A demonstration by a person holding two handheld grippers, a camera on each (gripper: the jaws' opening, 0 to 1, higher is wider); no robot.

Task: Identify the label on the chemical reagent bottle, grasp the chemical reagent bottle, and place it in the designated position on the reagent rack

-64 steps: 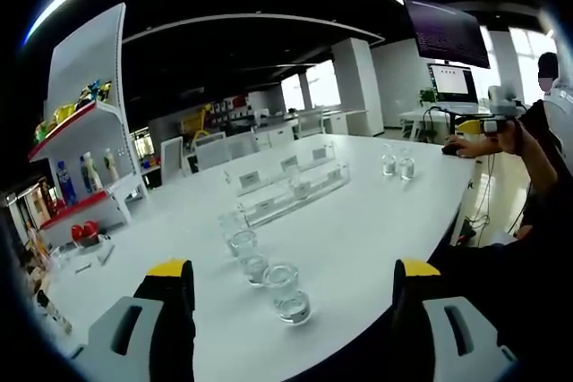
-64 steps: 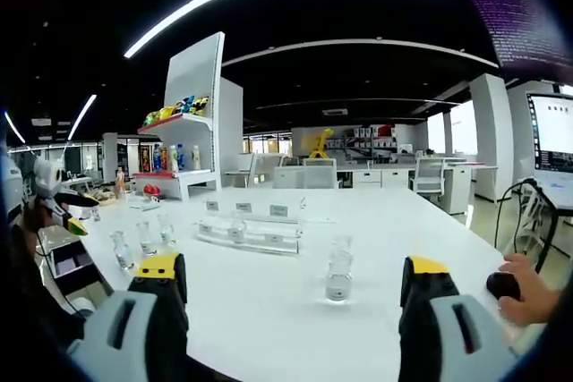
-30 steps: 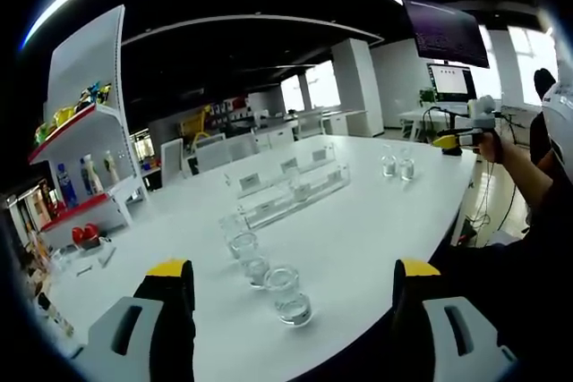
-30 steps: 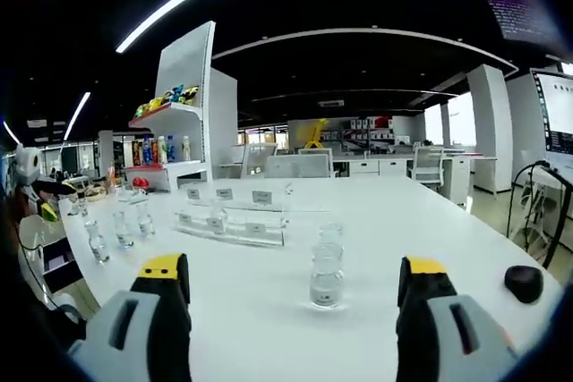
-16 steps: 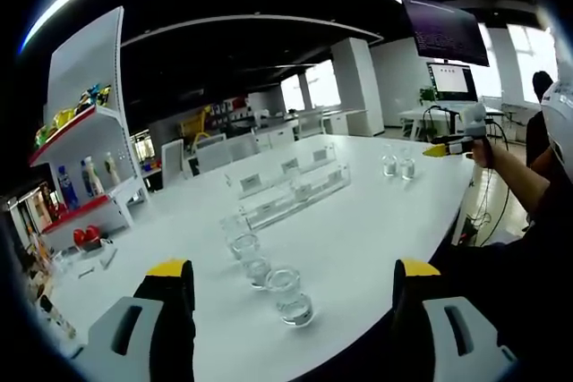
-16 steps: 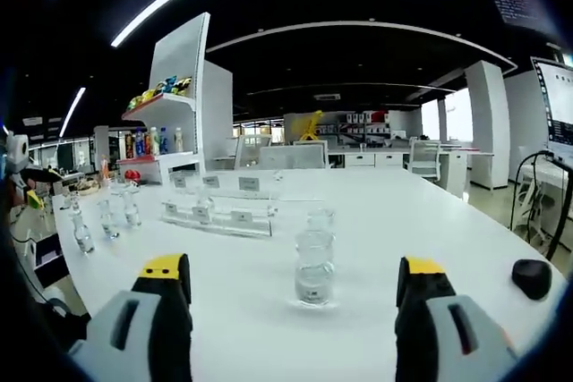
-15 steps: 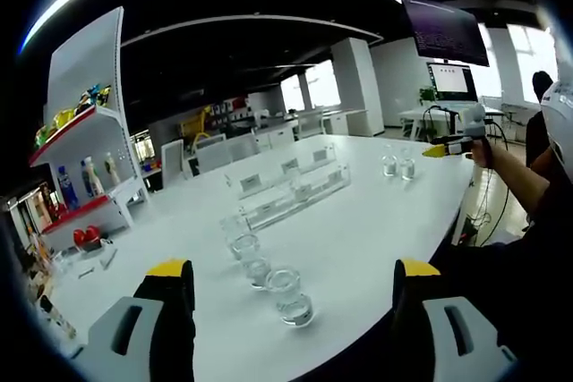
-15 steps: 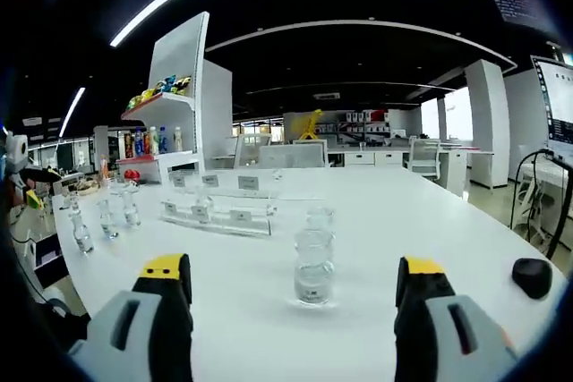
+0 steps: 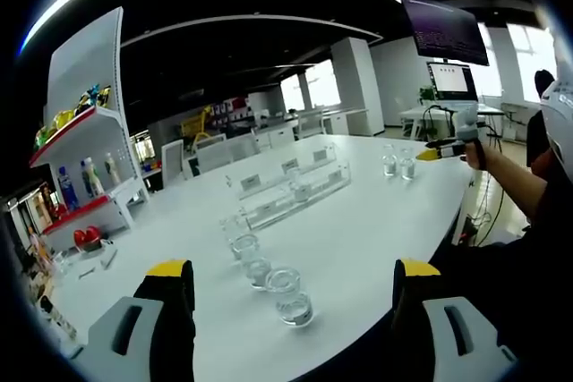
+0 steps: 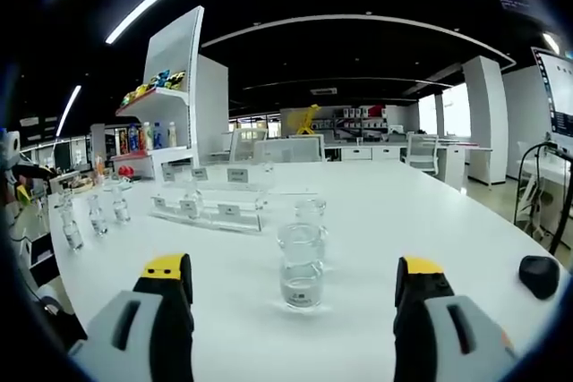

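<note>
1. My right tongs (image 10: 294,279) are wide open, with a small clear glass bottle (image 10: 302,265) standing between them, a bit farther off. There is bare white table (image 10: 358,221) all around it.
2. My left tongs (image 9: 293,279) are wide open too, near a row of clear bottles (image 9: 258,267).
3. The clear plastic rack (image 9: 291,187) sits far across.

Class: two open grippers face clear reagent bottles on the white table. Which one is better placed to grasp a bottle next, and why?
Probably the right gripper: the near bottle stands close and centred between its open jaws. The left gripper is also open, with the first bottle of a row ahead.
</note>
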